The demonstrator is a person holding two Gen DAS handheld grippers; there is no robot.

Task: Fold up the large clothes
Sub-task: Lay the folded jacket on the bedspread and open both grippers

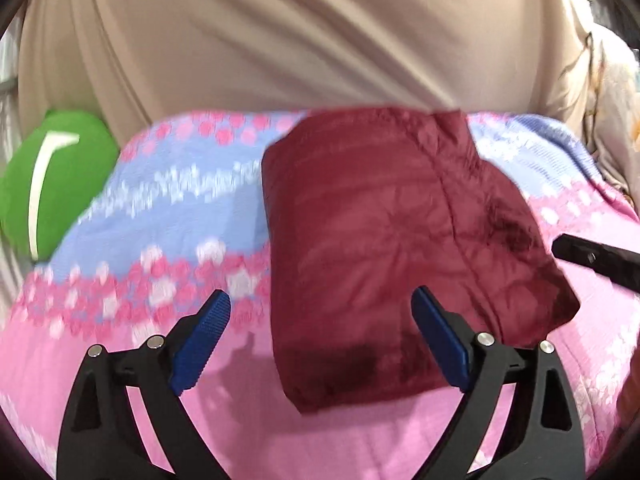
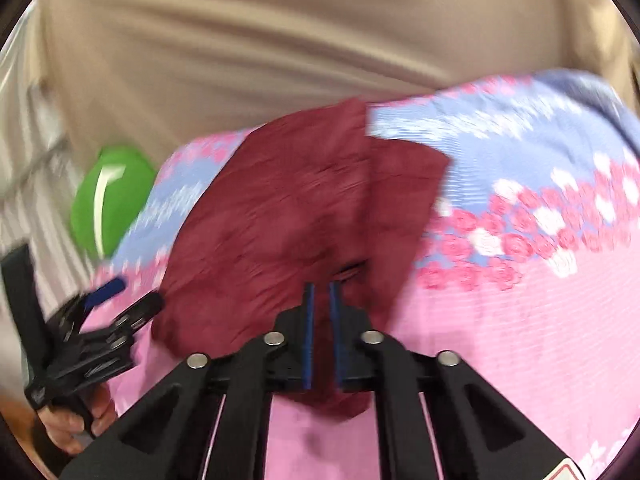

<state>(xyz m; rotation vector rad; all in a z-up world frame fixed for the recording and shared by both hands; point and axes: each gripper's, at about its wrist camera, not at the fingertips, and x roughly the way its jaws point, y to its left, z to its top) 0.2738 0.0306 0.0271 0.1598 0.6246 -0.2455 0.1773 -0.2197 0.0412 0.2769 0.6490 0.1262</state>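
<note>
A maroon quilted garment [image 1: 380, 240] lies folded into a compact block on a pink and blue floral bedspread [image 1: 168, 240]. My left gripper [image 1: 322, 304] is open and empty, hovering over the garment's near left edge. In the right wrist view the garment [image 2: 288, 216] lies just ahead. My right gripper [image 2: 322, 292] has its jaws nearly together above the garment's near edge, and no cloth shows between the blue pads [image 2: 309, 320]. The left gripper also shows in the right wrist view [image 2: 108, 300] at the left. The right gripper's tip shows in the left wrist view [image 1: 592, 258].
A green cushion [image 1: 52, 188] with a white stripe lies at the bedspread's far left edge; it also shows in the right wrist view [image 2: 112, 196]. A beige curtain [image 1: 300, 32] hangs behind the bed. Floral fabric [image 1: 612, 92] is at far right.
</note>
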